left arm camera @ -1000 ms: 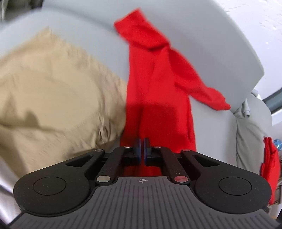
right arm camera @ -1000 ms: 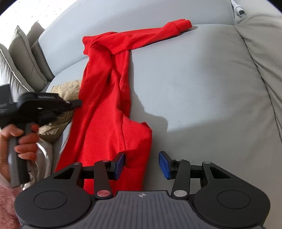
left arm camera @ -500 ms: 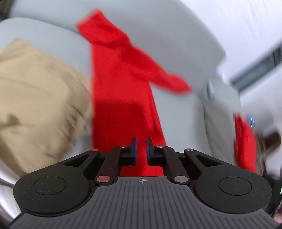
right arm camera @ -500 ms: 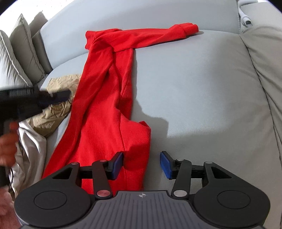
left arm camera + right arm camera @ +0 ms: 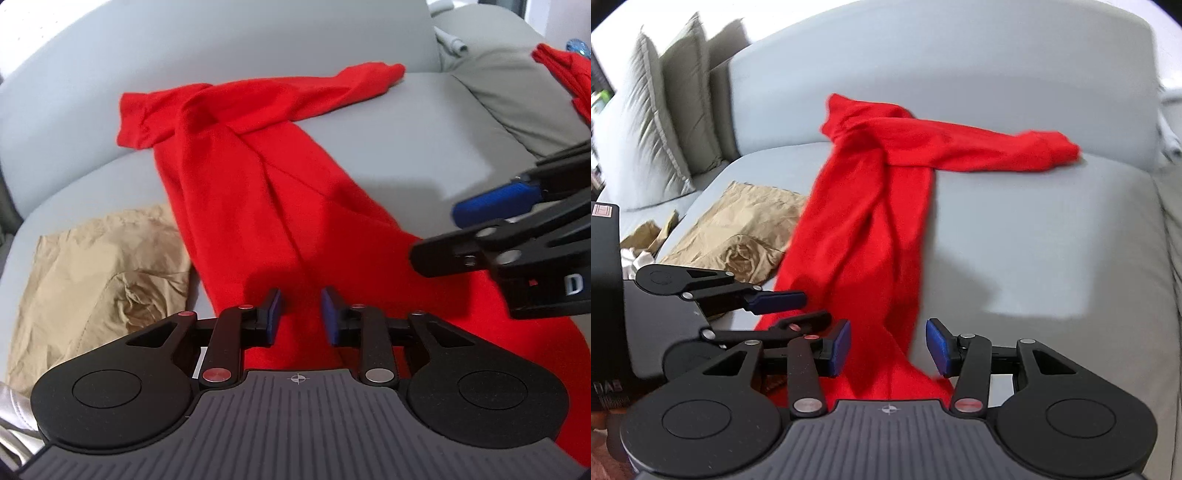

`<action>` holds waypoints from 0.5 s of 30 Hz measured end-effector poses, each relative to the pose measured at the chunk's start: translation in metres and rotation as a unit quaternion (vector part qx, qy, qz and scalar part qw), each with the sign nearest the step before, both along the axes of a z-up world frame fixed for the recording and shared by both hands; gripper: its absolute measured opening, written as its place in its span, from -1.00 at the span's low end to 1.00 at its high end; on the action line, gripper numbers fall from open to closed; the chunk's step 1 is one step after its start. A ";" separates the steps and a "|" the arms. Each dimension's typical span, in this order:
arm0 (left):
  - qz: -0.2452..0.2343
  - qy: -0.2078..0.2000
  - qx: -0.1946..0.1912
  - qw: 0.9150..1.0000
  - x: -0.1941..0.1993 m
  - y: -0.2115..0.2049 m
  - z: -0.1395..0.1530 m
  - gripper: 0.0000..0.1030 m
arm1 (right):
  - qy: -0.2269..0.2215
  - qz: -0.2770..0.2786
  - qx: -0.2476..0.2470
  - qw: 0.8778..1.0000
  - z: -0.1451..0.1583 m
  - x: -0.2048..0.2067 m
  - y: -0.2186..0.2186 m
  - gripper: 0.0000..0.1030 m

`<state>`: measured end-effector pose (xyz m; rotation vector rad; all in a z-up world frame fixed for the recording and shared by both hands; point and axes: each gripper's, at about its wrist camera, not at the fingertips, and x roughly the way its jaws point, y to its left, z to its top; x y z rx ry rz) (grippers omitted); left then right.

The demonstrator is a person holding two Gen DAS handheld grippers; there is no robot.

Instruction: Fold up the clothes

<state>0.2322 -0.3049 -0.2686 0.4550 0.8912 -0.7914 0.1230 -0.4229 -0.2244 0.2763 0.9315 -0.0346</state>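
Observation:
A red long-sleeved top (image 5: 258, 192) lies lengthwise on the grey sofa seat (image 5: 424, 147), one sleeve stretched right along the backrest. My left gripper (image 5: 300, 314) hovers over its near end. Its jaws stand apart and are closing, the blue pads pressing on nothing. My right gripper (image 5: 888, 349) is open over the same near end of the red top (image 5: 864, 229), the cloth showing in its gap but untouched. Each gripper appears in the other's view: the right gripper (image 5: 443, 229) at the right edge, the left gripper (image 5: 809, 310) at the left.
A crumpled tan garment (image 5: 103, 269) lies left of the red top, touching its edge. Another red garment (image 5: 565, 74) rests on the grey cushion at the far right. Grey pillows (image 5: 661, 110) lean at the sofa's left end. Bare seat (image 5: 1052, 240) spreads right of the top.
The left gripper's jaws went from shut to apart as it rolled and swung across the top. The right gripper shifted and rolled, and both now hang side by side over the near end.

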 end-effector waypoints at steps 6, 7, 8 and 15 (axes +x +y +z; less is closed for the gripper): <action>0.105 0.055 -0.061 0.991 0.030 0.031 0.010 -0.96 | -0.006 0.037 -0.012 0.999 -0.008 0.028 0.003 -0.26; 0.131 0.069 -0.082 0.986 0.037 0.040 0.013 -0.96 | -0.006 0.041 -0.012 0.999 -0.010 0.033 0.003 -0.26; 0.138 0.072 -0.088 0.984 0.040 0.043 0.014 -0.96 | -0.006 0.043 -0.010 0.999 -0.012 0.039 0.003 -0.26; 0.218 0.074 -0.124 0.965 0.057 0.074 0.023 -0.97 | 0.004 0.048 -0.026 0.999 -0.032 0.067 0.001 -0.29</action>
